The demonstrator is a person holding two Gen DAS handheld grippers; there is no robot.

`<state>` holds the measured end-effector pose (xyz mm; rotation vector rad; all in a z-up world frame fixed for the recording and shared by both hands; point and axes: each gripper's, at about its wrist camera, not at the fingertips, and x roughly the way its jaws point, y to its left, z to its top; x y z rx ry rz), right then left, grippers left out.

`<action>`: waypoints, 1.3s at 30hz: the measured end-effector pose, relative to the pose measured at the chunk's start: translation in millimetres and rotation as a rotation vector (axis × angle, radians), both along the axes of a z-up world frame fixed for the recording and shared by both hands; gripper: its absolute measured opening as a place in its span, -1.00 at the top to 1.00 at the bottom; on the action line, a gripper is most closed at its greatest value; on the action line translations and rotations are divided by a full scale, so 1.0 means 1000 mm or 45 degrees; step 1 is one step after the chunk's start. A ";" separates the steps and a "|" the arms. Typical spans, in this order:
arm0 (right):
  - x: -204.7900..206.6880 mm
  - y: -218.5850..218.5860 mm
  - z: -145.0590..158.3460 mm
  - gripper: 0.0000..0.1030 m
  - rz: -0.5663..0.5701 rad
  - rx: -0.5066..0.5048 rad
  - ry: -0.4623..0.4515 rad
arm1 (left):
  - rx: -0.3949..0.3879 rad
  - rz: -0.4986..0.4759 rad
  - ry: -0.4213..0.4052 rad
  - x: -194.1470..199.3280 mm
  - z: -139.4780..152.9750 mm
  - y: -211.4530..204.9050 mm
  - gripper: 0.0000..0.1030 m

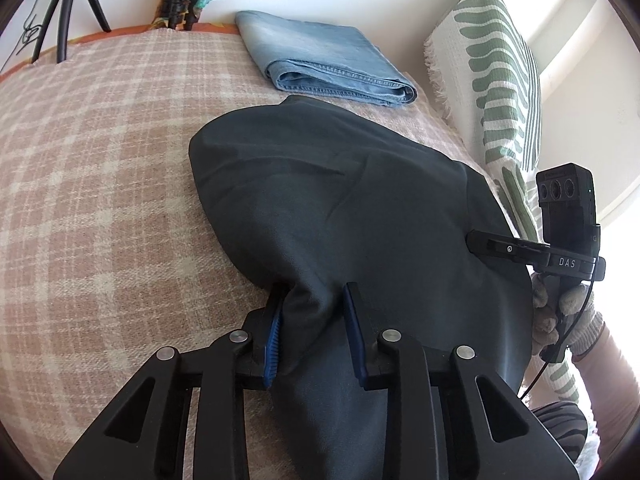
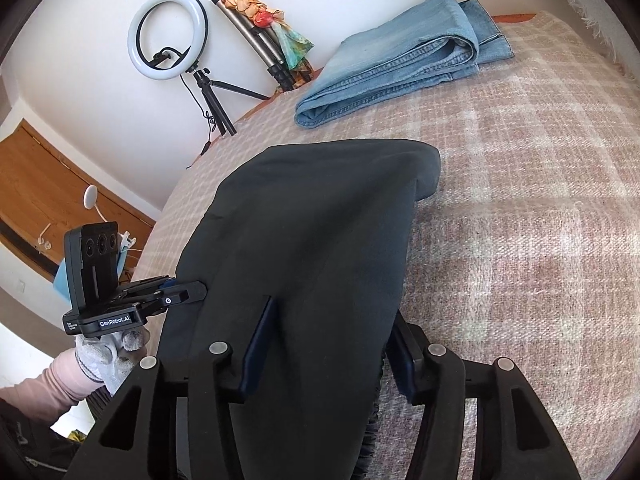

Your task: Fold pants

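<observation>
Right wrist: "GenRobot.AI" on left claw point(image 2: 192, 294)

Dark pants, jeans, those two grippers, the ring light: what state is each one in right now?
Dark pants: lying folded over on the plaid blanket, near end bunched between both grippers.
Jeans: folded, lying apart beyond the dark pants.
Left gripper: pads pressing a gathered bunch of the dark pants.
Right gripper: straddling the pants' near end; grip not clear.
Ring light: upright on its tripod, apparently unlit.

Left tongs point(image 1: 314, 330) pinch bunched dark pants point(image 1: 352, 208) on the plaid blanket point(image 1: 100, 184).
</observation>
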<state>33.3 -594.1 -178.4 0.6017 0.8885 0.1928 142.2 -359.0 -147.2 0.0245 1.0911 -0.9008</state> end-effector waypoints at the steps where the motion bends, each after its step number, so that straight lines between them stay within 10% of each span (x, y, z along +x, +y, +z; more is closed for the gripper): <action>1: 0.000 0.002 0.001 -0.06 0.000 -0.030 0.001 | -0.015 0.006 0.010 0.002 -0.001 0.000 0.49; 8: -0.007 0.015 0.021 0.53 -0.066 -0.157 -0.024 | -0.045 0.072 0.001 -0.002 0.006 -0.002 0.82; 13: -0.007 0.019 0.027 0.54 -0.058 -0.208 0.009 | -0.044 0.049 -0.058 -0.010 0.016 -0.005 0.84; 20: -0.001 0.011 0.006 -0.08 -0.068 -0.205 0.065 | -0.023 0.051 -0.053 -0.006 0.011 -0.006 0.84; 28: -0.011 0.015 0.020 0.63 -0.103 -0.118 -0.042 | -0.034 0.060 -0.076 -0.009 0.014 -0.006 0.85; 39: -0.012 0.050 0.082 0.67 -0.083 -0.269 -0.154 | -0.101 0.005 -0.277 -0.028 0.067 -0.002 0.86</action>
